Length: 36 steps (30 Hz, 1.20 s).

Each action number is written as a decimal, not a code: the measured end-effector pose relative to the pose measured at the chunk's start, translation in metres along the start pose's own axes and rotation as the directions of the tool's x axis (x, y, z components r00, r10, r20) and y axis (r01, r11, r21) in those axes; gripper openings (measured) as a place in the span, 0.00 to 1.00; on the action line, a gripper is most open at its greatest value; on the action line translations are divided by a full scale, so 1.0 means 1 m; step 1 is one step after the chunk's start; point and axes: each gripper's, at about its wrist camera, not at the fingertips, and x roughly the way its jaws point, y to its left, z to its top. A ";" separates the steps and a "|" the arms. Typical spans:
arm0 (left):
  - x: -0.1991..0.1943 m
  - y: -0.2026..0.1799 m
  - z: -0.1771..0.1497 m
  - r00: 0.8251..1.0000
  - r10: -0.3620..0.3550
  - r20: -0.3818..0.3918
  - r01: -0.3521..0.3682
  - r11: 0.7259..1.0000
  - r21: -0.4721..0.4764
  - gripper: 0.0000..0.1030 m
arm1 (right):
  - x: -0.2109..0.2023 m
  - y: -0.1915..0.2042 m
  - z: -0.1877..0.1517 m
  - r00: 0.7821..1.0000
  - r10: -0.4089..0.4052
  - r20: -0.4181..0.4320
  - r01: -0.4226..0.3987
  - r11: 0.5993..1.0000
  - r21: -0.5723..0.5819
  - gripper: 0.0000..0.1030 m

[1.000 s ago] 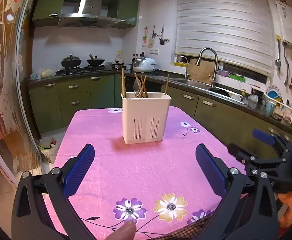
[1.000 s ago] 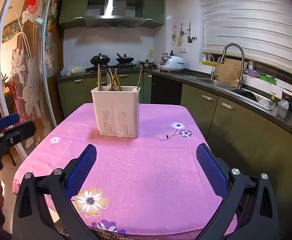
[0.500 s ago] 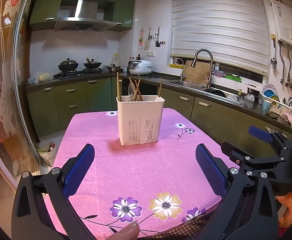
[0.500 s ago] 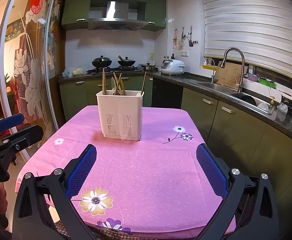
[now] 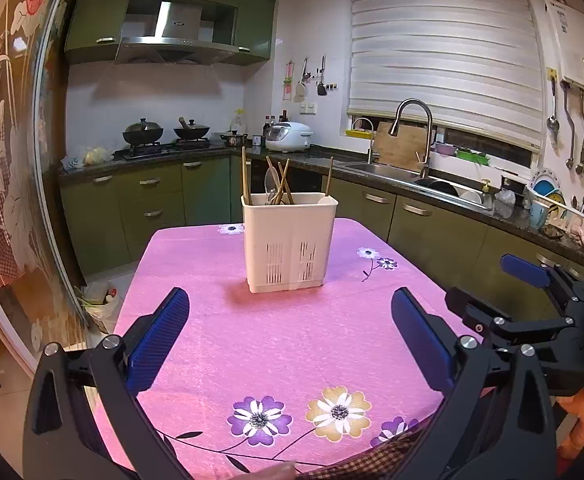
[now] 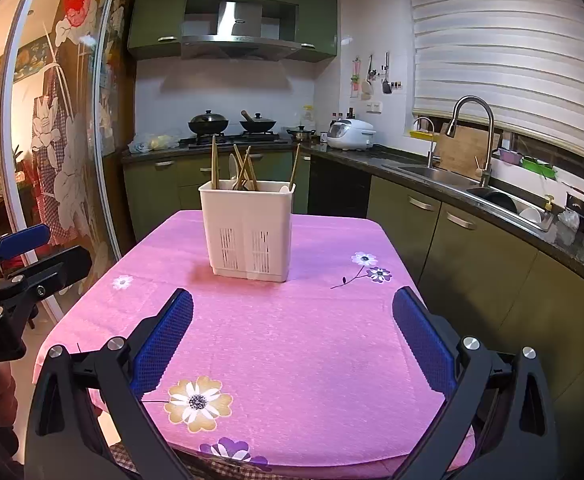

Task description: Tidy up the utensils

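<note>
A cream plastic utensil caddy (image 5: 290,242) (image 6: 247,234) stands upright near the far middle of the pink flowered tablecloth (image 5: 276,344) (image 6: 303,344). Several wooden chopsticks (image 5: 245,176) (image 6: 214,162) and a pale spoon (image 5: 272,184) stick out of its top. My left gripper (image 5: 290,346) hangs open over the near part of the table, nothing between its blue pads. My right gripper (image 6: 292,346) is open as well, also short of the caddy. The right gripper shows at the right edge of the left wrist view (image 5: 531,312).
Green kitchen cabinets and a dark counter (image 5: 431,188) run behind and to the right, with a sink and tap (image 6: 471,140). A stove with woks (image 5: 164,136) sits at the back. A floral sliding door (image 6: 64,160) stands left. A bin with rubbish (image 5: 100,300) is on the floor left of the table.
Both grippers have drawn back and tilted slightly; the caddy sits a little lower and farther in both views. Both stay open and empty.
</note>
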 end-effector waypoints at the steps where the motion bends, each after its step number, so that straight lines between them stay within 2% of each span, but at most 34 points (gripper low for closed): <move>1: 0.000 0.001 0.000 1.000 -0.002 -0.002 0.002 1.000 -0.003 0.93 | 0.000 0.000 0.000 1.000 0.000 0.000 0.000 1.000 0.000 0.96; 26: -0.002 0.006 0.002 1.000 -0.009 0.004 0.009 1.000 -0.014 0.93 | 0.003 0.002 -0.001 1.000 0.008 -0.004 -0.008 1.000 -0.002 0.96; 36: -0.004 0.010 0.006 0.999 -0.040 -0.002 0.040 0.999 -0.035 0.93 | 0.005 0.003 -0.002 1.000 0.008 -0.010 -0.008 1.000 -0.001 0.96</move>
